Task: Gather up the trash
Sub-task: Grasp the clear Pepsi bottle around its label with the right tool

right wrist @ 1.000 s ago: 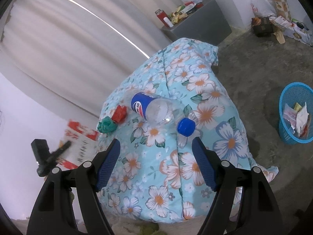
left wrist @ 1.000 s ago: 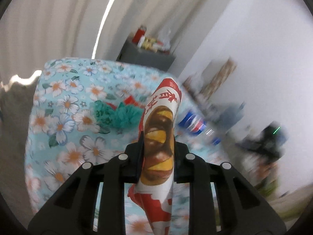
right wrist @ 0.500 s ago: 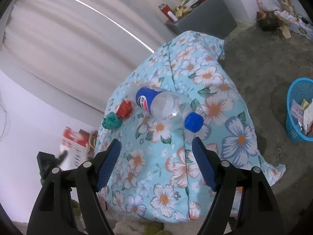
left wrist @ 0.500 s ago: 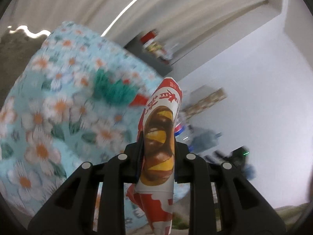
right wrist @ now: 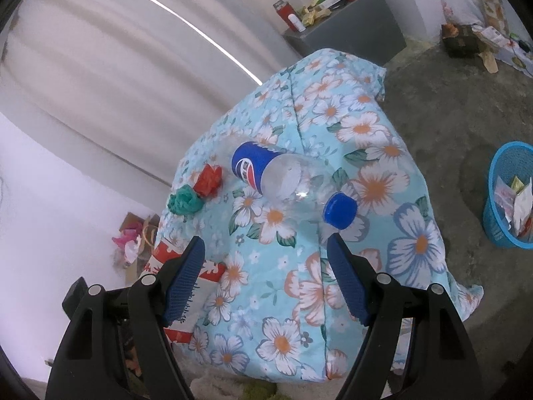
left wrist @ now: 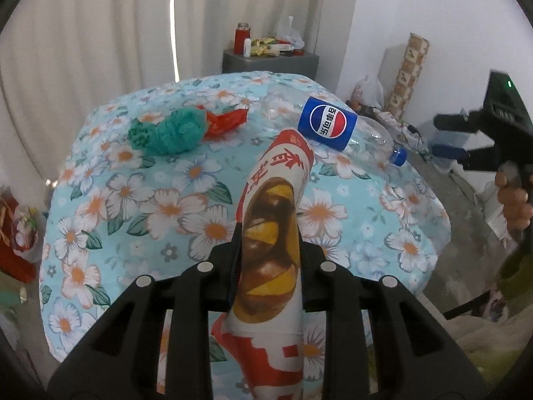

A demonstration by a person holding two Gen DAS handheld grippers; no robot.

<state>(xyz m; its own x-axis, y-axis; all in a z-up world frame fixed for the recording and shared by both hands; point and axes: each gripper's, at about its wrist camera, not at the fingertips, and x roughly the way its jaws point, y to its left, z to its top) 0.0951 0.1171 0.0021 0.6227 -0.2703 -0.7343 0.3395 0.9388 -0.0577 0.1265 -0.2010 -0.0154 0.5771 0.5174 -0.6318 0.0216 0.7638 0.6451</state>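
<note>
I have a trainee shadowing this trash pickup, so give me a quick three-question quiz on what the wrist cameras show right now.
1. True or false: the Pepsi bottle stands upright on the floral cloth.
2. Which lies nearest the green crumpled wad? A) the red wrapper B) the blue cap C) the blue basket
3. What sits between the pads of the left tool?

Key:
1. False; it lies on its side.
2. A.
3. A red and white snack wrapper; the jaws are opening. The right tool is open and empty.
</note>
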